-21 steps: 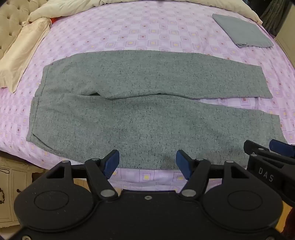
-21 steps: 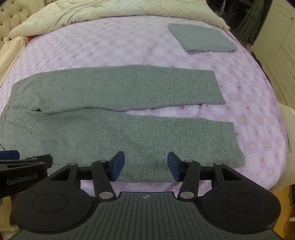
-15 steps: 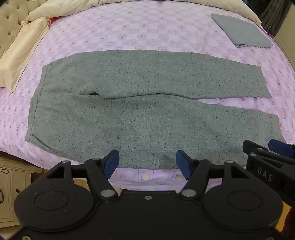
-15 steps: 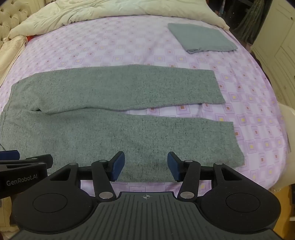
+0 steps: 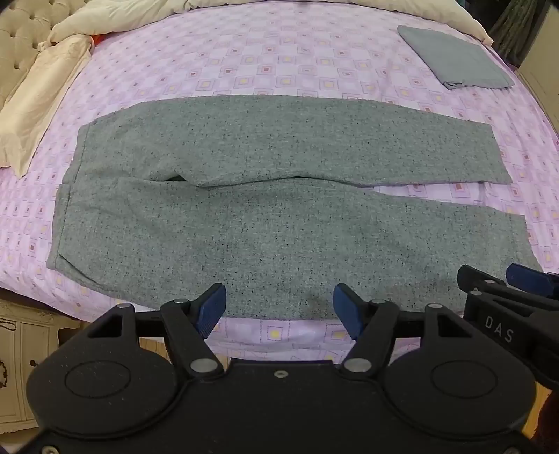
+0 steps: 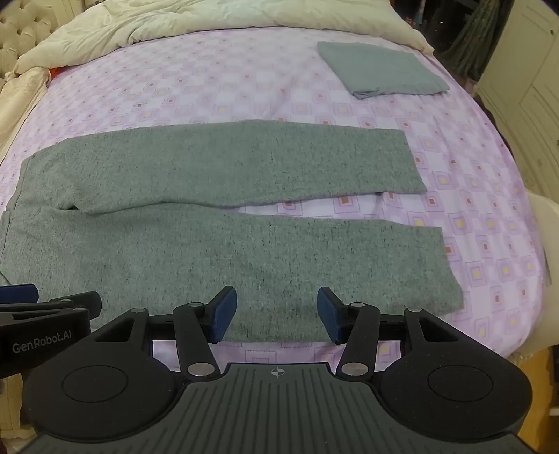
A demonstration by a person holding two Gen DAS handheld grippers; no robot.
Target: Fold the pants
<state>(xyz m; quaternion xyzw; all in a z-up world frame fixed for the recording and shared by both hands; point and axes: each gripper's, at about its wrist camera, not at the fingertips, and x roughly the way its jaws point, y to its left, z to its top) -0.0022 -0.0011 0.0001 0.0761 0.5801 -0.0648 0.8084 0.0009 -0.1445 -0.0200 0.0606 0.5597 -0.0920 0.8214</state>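
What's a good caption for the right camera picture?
Open right gripper over gray pants spread flat on a purple bed.

The pants (image 5: pixel 279 223) are a heathered grey knit, matt and slightly nubbly, with dark flecks. Under them the bedsheet (image 5: pixel 279 70) is smooth, thin printed cloth in lilac with small squares. Beyond the pants, to their right, a folded grey cloth (image 6: pixel 380 68) looks finer and flatter in weave. The cream duvet (image 6: pixel 209 21) beyond the pants is soft and puffy; the pillowcase (image 5: pixel 38 111) left of them has a faint satin sheen. The left gripper (image 5: pixel 279 310) is matt black speckled plastic with ribbed blue pads (image 5: pixel 209 309) and bright metal pins; the right gripper (image 6: pixel 276 312) has a ridged grey plate.
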